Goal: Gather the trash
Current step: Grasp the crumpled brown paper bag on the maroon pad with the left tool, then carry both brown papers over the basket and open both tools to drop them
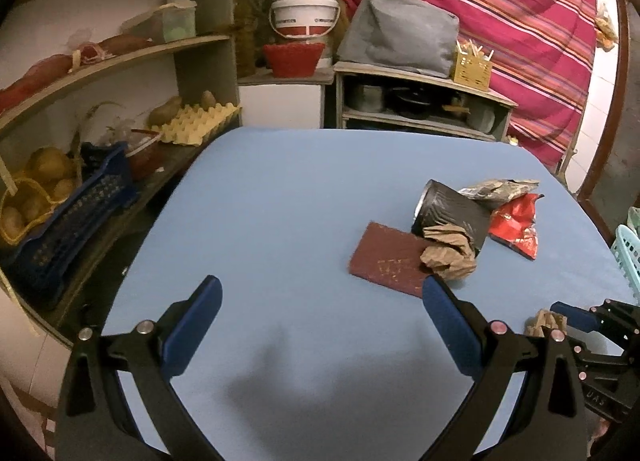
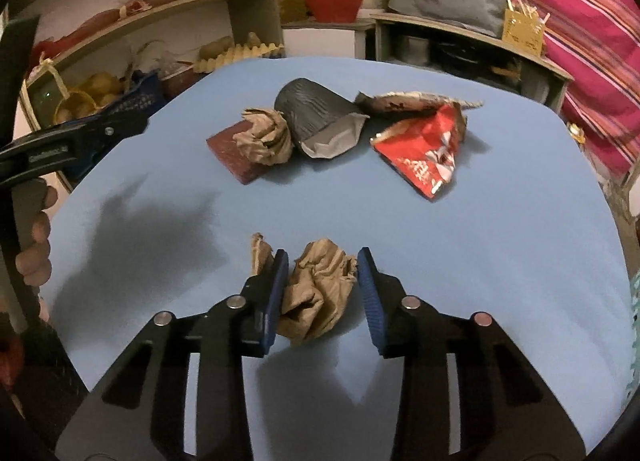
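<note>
Closing on a crumpled brown paper wad near the front of the blue table, the right gripper stands narrow, only its left pad touching paper; the left gripper hangs wide and empty.
The loose wad could slip or tear. Counted: two brown wads, one maroon card, one grey pouch, one red wrapper, one pale wrapper.
</note>
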`<control>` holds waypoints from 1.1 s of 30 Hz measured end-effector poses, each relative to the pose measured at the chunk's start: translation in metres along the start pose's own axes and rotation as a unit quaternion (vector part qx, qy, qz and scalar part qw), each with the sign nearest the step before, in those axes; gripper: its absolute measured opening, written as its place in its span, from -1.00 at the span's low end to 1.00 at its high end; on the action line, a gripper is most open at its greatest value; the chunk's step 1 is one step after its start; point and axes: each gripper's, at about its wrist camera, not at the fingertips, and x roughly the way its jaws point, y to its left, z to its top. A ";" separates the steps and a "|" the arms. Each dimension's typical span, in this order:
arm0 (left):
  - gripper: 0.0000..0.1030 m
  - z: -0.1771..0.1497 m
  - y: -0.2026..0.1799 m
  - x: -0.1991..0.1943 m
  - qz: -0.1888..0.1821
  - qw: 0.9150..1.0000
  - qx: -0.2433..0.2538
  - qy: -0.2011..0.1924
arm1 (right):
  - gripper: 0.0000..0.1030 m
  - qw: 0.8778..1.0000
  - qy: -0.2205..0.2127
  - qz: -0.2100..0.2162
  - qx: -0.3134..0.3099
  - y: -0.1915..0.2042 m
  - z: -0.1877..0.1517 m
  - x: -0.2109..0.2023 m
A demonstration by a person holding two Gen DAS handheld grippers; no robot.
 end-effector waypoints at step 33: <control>-0.09 0.012 -0.086 0.066 -0.080 0.995 0.025 0.050 | -0.36 0.989 -0.055 -0.077 0.114 -0.118 0.000 -0.052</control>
